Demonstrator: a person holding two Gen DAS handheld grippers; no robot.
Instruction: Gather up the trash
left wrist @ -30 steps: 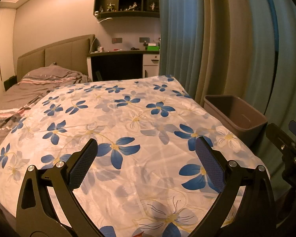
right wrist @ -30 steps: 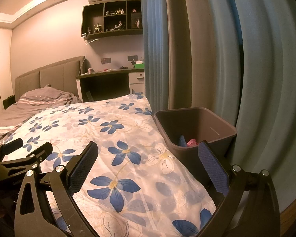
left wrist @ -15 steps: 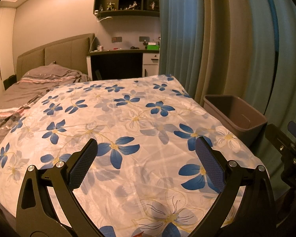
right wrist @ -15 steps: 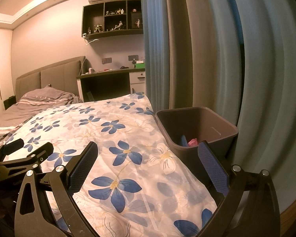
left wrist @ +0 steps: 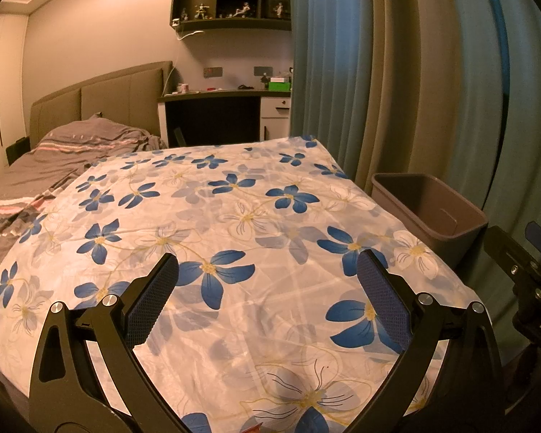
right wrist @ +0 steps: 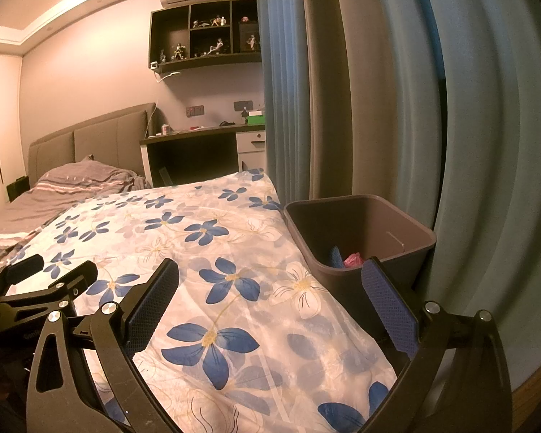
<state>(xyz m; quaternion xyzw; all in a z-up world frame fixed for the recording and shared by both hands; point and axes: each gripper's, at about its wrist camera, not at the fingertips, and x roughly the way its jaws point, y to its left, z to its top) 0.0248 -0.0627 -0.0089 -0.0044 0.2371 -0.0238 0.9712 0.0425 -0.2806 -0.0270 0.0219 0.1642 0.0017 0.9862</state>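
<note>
A: Status of the tongs?

B: Left tongs [left wrist: 267, 285] are spread wide, nothing held. Right tongs [right wrist: 270, 288] likewise wide, nothing between the pads. Both are hung above the near end of the bed [left wrist: 256, 223].

A: Any change over the last second?

B: Almost none. Both views are shifted only slightly; the same spread is kept on both tongs. No grasp and no release is seen in that span.

A: Trash location?

B: A pink scrap [right wrist: 353, 259] and a blue piece [right wrist: 336, 256] are seen inside the bin [right wrist: 411, 252], which stands just beside the bed's right edge, against the curtain [right wrist: 487, 144]. No loose trash is made out on the floral sheet [right wrist: 212, 252]. A small red bit [left wrist: 253, 428] is cut off at the bottom edge of the left view; what it is cannot be told.

A: Meaning for the task?

B: Probably finished, or close to it. The red bit should be checked.
</note>
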